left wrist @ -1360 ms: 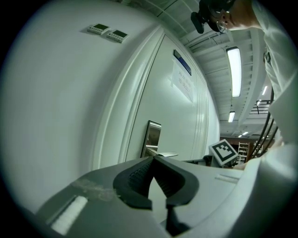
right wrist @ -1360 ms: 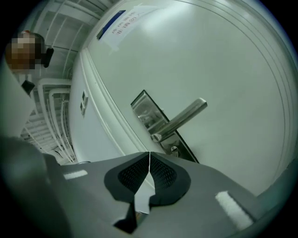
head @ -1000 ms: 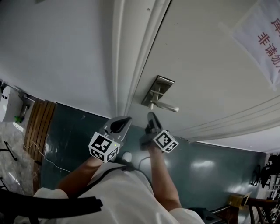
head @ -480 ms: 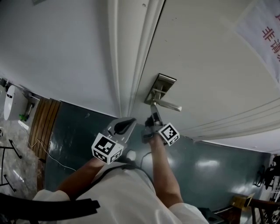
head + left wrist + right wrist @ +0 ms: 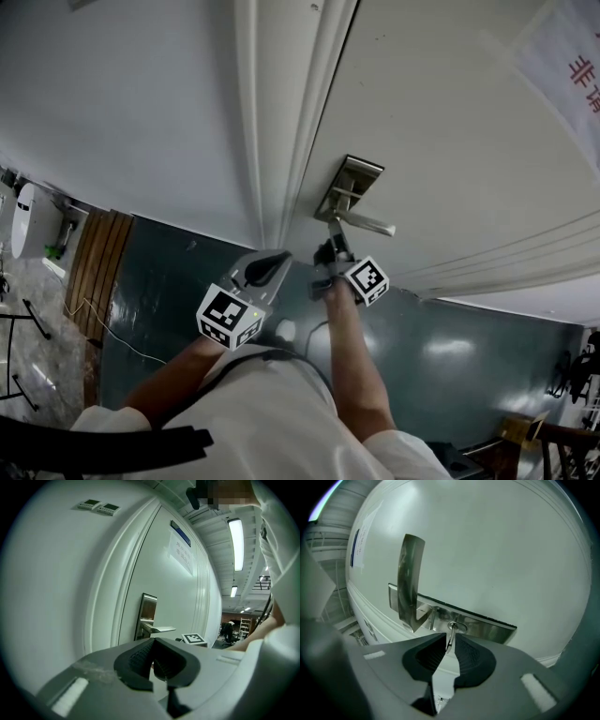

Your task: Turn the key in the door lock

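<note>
A steel lock plate with a lever handle is mounted on the white door. A small metal key sticks out of the keyhole below the lever. My right gripper is level at the plate, and its jaws are closing with the key's head pinched between the pad tips. In the head view the right gripper reaches just under the lever. My left gripper hangs back beside the door frame, pads together and holding nothing; it faces the plate.
The door frame's moulding runs left of the lock, with white wall beyond. A paper notice hangs on the door at upper right. Dark green floor lies below, and a wooden panel stands at the left.
The right gripper moved closer to the lock plate and rolled, coming onto the key under the lever. The left gripper stayed where it was.
</note>
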A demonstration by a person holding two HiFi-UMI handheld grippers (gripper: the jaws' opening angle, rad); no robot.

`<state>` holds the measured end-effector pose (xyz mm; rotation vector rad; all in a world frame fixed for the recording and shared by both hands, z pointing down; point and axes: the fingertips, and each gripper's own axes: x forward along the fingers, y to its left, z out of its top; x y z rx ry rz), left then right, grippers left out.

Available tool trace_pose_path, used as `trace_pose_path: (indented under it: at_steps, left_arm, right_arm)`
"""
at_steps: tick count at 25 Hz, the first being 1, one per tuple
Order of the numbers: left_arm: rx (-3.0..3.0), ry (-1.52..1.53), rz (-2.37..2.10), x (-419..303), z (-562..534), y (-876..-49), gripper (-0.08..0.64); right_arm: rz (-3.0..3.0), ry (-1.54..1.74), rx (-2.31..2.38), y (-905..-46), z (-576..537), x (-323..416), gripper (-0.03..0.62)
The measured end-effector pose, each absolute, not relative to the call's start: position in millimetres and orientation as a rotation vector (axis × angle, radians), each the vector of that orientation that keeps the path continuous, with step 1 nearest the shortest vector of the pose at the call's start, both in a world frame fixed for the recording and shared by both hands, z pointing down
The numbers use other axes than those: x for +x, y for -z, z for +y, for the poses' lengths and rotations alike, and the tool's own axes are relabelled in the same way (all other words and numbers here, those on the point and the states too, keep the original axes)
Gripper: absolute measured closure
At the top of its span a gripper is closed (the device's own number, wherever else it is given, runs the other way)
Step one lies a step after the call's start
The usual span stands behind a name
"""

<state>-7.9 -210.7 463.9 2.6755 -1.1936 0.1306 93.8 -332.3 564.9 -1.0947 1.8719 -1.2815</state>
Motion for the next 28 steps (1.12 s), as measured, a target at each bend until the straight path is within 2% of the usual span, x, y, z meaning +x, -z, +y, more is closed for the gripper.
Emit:
trace_pose_path:
  at_steps: [1,3,13,28]
  left_arm:
    - [2.677,-0.131,-1.190,-7.8,-211.0,-464.1,0.554]
    - [2.683,-0.131,-1.180,-7.1,-210.9,-463.7,0.554]
    - [2.705,-0.133,-1.143,-13.6,-204.3,-463.0,0.555]
    - [2.749,-0.147,-1.066,-25.2,-192.6,-460.9,0.554]
  right_arm:
    - [1.873,1.277,-1.102,-564.5,-332.5,94.0,0.539]
    - [1.868,1.275,-1.125,-564.2,-332.3,94.2,0.549]
    - [2.122,1.108,-1.476,-553.6,-330.1,84.6,0.548]
    - [2.538,0.560,-2.132,-556.5,-329.4,80.5,0.538]
